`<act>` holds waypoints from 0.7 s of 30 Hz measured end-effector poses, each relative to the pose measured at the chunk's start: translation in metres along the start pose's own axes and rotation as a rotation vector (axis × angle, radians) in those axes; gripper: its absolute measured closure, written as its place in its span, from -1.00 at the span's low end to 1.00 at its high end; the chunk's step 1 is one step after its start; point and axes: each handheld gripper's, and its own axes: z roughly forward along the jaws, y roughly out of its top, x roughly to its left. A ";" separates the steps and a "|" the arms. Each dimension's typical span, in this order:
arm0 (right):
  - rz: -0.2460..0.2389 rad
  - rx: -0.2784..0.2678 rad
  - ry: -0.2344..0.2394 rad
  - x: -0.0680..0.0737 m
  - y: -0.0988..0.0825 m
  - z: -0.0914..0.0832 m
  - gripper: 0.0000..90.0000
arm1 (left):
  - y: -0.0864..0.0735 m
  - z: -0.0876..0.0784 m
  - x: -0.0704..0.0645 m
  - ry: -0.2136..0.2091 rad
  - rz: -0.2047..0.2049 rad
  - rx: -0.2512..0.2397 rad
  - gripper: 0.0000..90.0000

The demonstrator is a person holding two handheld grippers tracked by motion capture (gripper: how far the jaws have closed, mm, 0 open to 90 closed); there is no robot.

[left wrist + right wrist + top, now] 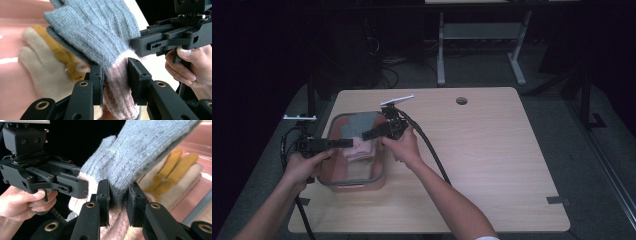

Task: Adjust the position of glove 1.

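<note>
A grey knitted glove [357, 124] with a pink cuff [117, 95] hangs over a pink bin [380, 167] with a grey rim at the table's left. My left gripper [115, 72] is shut on the cuff from one side. From the opposite side my right gripper [118, 195] is shut on the same glove [140, 152], just above the cuff. In the high view the left gripper [349, 142] and right gripper [365, 134] meet tip to tip above the bin. A cream and yellow glove [37, 67] lies inside the bin below.
The pink bin's wall [197, 147] rises behind the gloves. The wooden table [492, 140] stretches to the right, with a round cable hole [461, 100] near its far edge and a strip of tape [558, 200] at its front right. A cable [432, 150] trails from the right gripper across it.
</note>
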 end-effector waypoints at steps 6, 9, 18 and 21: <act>0.012 0.013 0.005 -0.002 -0.002 0.009 0.64 | -0.002 -0.001 0.006 0.015 0.000 0.022 0.51; 0.014 0.024 -0.001 -0.002 -0.003 0.013 0.64 | -0.004 -0.001 0.008 0.024 -0.003 0.026 0.52; 0.011 0.052 -0.018 -0.006 -0.006 0.024 0.64 | -0.009 0.000 0.015 0.050 -0.004 0.051 0.55; 0.010 0.059 -0.023 -0.007 -0.006 0.028 0.63 | -0.011 0.002 0.017 0.063 -0.009 0.057 0.55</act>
